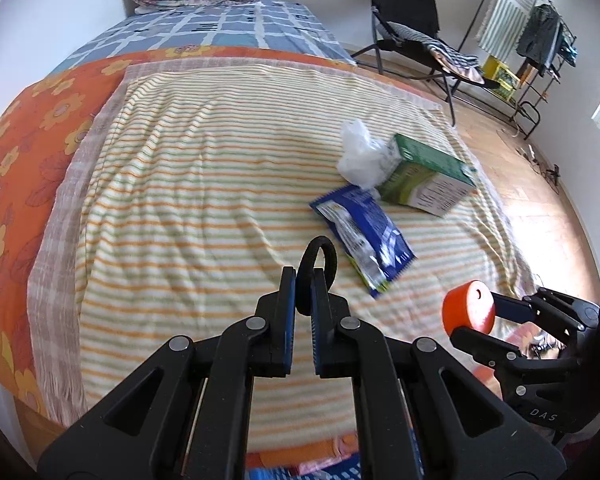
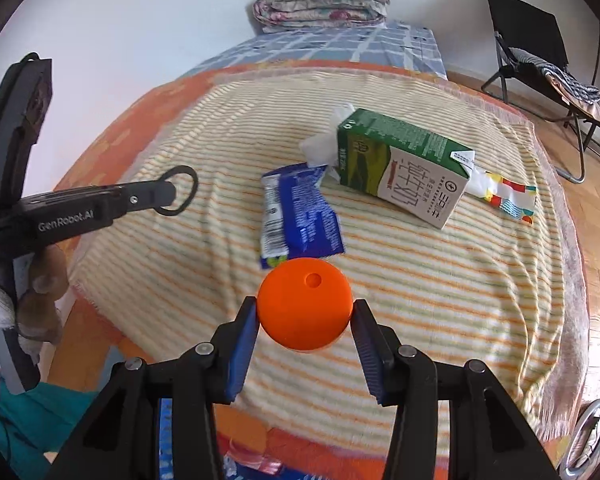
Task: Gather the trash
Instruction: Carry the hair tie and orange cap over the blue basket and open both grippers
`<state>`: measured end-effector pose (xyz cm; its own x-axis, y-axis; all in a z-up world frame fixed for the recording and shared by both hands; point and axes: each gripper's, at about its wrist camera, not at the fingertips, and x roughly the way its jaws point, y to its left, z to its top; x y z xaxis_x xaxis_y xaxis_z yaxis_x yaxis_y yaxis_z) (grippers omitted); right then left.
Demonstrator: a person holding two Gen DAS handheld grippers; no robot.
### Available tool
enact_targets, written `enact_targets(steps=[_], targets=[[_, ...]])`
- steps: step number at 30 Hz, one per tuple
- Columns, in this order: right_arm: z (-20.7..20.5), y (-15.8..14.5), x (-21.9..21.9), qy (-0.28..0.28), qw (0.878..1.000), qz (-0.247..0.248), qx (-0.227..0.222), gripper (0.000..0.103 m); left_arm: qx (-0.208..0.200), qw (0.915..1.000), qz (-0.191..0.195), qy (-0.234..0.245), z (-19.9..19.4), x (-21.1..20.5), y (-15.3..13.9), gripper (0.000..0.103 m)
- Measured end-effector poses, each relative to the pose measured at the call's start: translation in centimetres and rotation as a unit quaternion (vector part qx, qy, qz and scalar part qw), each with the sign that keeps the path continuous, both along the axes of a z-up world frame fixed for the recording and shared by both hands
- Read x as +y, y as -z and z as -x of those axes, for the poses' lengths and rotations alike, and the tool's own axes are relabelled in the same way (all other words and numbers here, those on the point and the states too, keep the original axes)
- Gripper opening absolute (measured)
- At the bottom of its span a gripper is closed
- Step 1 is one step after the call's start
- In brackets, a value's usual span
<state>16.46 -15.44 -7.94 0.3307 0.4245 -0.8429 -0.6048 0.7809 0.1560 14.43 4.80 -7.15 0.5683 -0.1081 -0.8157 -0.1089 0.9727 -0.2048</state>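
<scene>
Two tools are both loaded. The left tool [image 1: 303,280] is clamped tight on a black loop [image 1: 318,258], maybe a hair tie (could be a strap ring, hard to tell). The right tool [image 2: 305,316] is part open with an orange round cap-like disc [image 2: 305,309] wedged between its blue pads; the pads sit against its sides, so I read that as a grip.

The remaining trash is on the bed, on the striped towel [image 1: 204,168], and I place it all against the green milk carton [image 2: 404,164]. The blue snack wrapper [image 2: 296,216] lies just beside the carton, on the near side. The crumpled white plastic [image 1: 360,152] is touching the carton's far end. A colourful patterned paper strip [image 2: 508,194] pokes out from the carton's right end.

Risks:
- The disc is smooth and round, held only at its edge, so a tilt or bump could make it pop out and roll off the bed.
- The loop is thin and floppy, and it could slip if the left tool eases.
- Both tools are full, so reaching for the carton means dropping something first. No bin is visible, so the drop-off spot is unclear.
- The wrapper is flat on soft towel, so pads may pinch fabric instead.
</scene>
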Motion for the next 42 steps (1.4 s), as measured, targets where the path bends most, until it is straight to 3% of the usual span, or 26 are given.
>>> enact_targets(steps=[9,22,42], targets=[[4.7,-1.0,-1.0,-0.039,0.999,-0.001,-0.011,0.049,0.011,0.999,0.004,0.043,4.8,-3.6,0.0,0.005],[9.2,0.8,-3.2,-0.053,0.998,0.006,0.017,0.049,0.042,0.9965,0.017,0.07,10.7,-6.4,2.1,0.005],[11.9,4.0,-3.9,-0.062,0.996,0.027,0.05,0.049,0.084,0.9921,0.009,0.093,13.7,-8.4,6.0,0.005]])
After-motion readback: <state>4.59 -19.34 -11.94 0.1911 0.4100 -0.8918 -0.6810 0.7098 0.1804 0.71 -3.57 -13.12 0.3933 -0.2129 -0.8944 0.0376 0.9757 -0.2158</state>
